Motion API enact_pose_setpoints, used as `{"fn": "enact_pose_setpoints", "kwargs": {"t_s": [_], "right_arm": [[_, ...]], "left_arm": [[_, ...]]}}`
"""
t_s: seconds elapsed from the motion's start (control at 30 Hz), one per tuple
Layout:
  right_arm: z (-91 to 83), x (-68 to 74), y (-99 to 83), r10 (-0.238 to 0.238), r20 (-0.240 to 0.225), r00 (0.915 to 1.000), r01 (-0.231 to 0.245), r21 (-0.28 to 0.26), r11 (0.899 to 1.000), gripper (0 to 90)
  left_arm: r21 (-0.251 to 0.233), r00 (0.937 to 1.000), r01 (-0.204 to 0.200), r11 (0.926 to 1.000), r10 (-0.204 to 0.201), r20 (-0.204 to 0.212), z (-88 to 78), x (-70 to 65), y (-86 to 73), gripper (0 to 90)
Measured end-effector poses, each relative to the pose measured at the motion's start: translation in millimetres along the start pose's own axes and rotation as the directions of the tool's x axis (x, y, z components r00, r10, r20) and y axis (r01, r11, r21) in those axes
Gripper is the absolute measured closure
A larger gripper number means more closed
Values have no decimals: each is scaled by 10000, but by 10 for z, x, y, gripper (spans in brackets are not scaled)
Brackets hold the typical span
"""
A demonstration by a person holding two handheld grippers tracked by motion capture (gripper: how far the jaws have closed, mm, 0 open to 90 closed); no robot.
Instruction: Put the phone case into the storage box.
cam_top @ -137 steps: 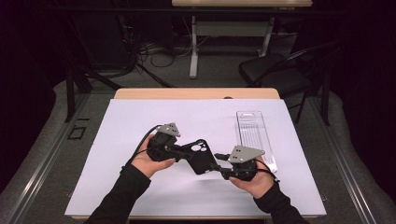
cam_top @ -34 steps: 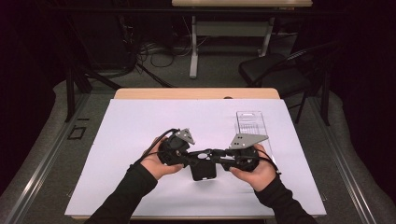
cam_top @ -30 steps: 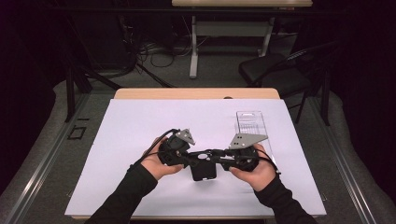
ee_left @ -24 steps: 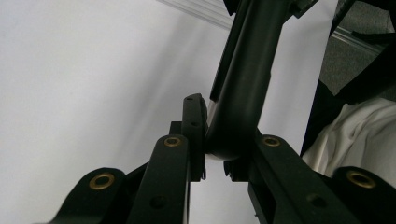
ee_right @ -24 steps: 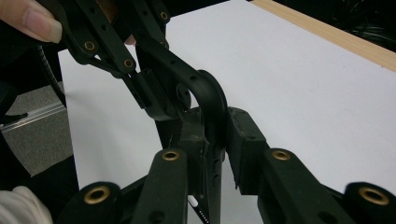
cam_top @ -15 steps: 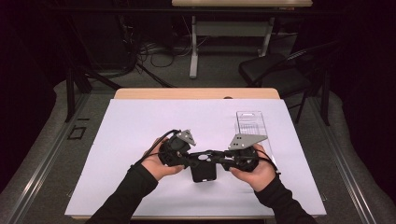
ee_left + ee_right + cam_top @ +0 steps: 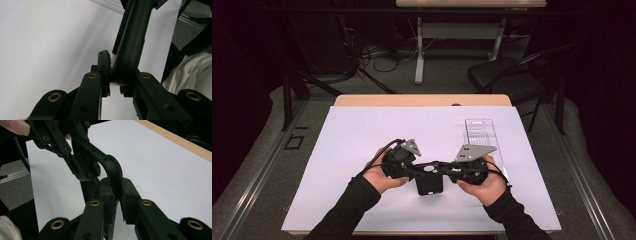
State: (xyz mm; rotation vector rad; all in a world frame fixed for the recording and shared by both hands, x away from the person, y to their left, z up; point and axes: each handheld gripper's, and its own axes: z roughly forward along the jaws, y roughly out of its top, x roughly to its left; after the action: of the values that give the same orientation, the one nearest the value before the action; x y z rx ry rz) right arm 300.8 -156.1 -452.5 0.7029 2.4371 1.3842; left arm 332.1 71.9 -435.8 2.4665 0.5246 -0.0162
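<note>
Right gripper (image 7: 451, 172) newly clamped on case (image 7: 430, 184).

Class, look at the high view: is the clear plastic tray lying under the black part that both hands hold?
No: the clear plastic tray lies on the white sheet to the right and farther back, apart from the black part.

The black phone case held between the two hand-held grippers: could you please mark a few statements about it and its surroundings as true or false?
1. Both hand-held grippers clamp the black phone case. True: left hand-held gripper and right hand-held gripper each pinch an edge.
2. The case lies flat on the white table cover. False: it is held above it.
3. A clear plastic tray lies at the right. True.
4. The tray holds a phone. False: it looks empty.
</note>
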Motion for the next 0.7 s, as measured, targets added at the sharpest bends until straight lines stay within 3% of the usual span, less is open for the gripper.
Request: {"fn": "enact_pose_setpoints", "kwargs": {"t_s": [0.7], "right_arm": [[3, -3, -3, -91, 117, 9999, 93, -175, 9998, 823]], "left_arm": [[-90, 10000, 76, 9999, -76, -26, -3, 8, -1, 813]]}}
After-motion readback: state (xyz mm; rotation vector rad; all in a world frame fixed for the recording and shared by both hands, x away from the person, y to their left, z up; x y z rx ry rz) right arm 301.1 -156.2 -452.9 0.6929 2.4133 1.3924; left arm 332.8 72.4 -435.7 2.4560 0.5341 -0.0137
